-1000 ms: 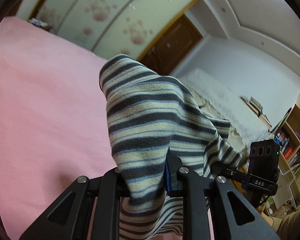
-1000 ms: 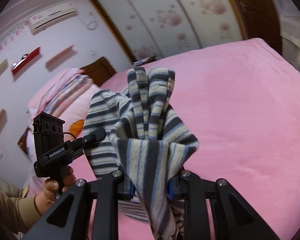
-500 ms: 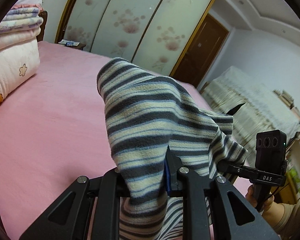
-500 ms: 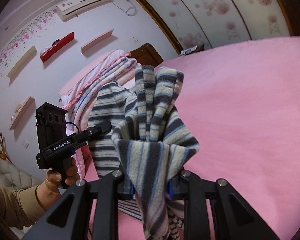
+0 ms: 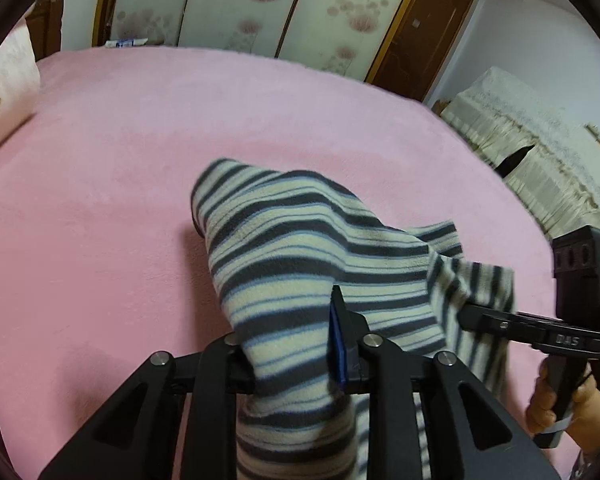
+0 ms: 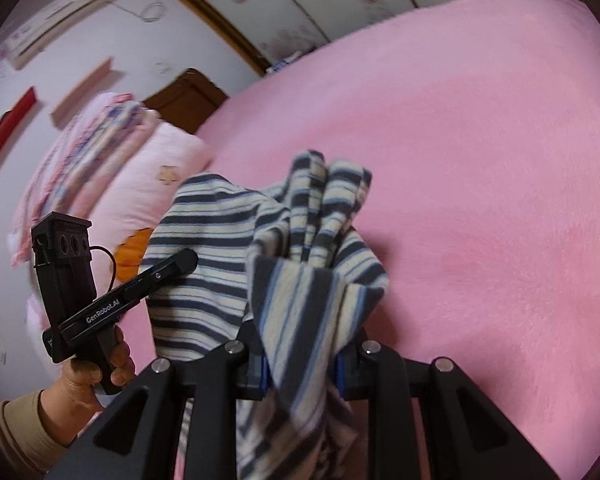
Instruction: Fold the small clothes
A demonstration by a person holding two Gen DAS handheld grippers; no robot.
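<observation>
A small fleece garment (image 5: 300,240) with grey, cream and blue stripes hangs between my two grippers, low over the pink bed (image 5: 140,160). My left gripper (image 5: 288,332) has one bunched edge between its jaws, which are opening; the cloth still fills the gap against the blue pad. My right gripper (image 6: 300,360) is shut on another gathered edge of the garment (image 6: 204,240), whose folds stand up past the fingers. Each view shows the other gripper at the cloth: the right gripper (image 5: 472,312) and the left gripper (image 6: 172,264). The left gripper's left fingertip is hidden under fabric.
The pink bed (image 6: 480,160) spreads wide ahead of both grippers. A pale pillow (image 6: 148,168) and folded quilts (image 6: 80,140) lie at the headboard end. Floral wardrobe doors (image 5: 260,0) and covered furniture (image 5: 540,152) stand beyond the bed. A person's hand (image 6: 96,372) holds each handle.
Both grippers have swung down and forward with the garment, which is now low over the bed surface. The views tilted from the ceiling and walls toward the bedspread.
</observation>
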